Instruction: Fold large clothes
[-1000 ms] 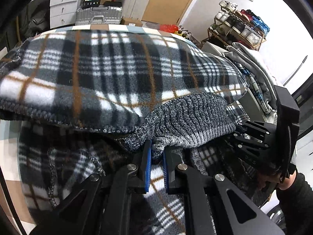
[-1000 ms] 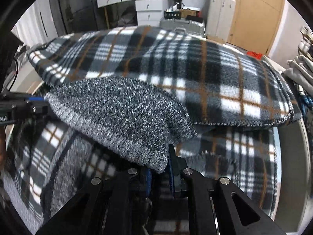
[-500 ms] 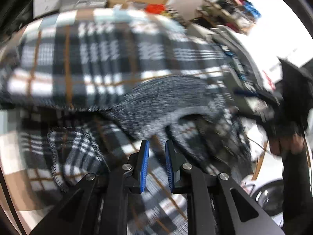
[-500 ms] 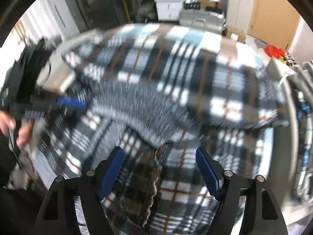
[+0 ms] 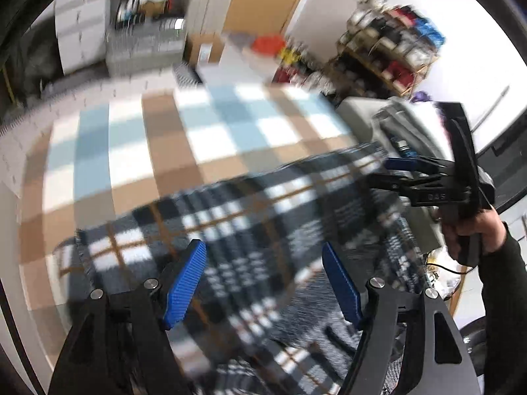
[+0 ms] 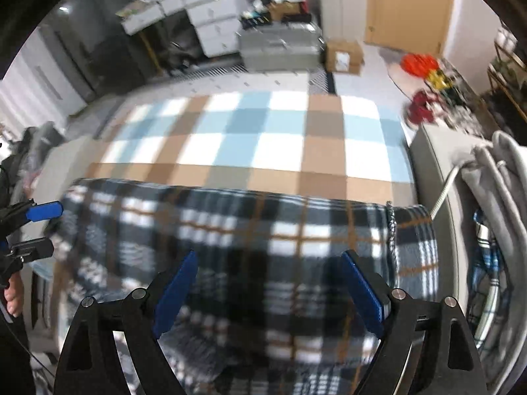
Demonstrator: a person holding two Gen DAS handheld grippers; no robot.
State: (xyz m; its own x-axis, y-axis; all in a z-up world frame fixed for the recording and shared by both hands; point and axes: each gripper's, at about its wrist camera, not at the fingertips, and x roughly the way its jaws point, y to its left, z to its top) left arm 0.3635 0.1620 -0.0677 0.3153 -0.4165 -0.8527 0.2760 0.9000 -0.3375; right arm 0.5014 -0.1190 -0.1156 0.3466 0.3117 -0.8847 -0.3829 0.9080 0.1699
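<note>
Beneath your jaws the checked counter (image 6: 263, 138) carries the plaid fleece garment (image 6: 263, 237), now folded at its near edge. You've just let go: left gripper (image 5: 263, 283) and right gripper (image 6: 268, 291) are opening, nothing between them. Soft, fuzzy pile, stitched hem; farther back, smooth flat checks.

Pale letters, seemingly "DAS", stand on the black body of the right hand-held gripper (image 5: 392, 172) at the right of the left wrist view, too blurred to confirm. Nothing else can be read.
</note>
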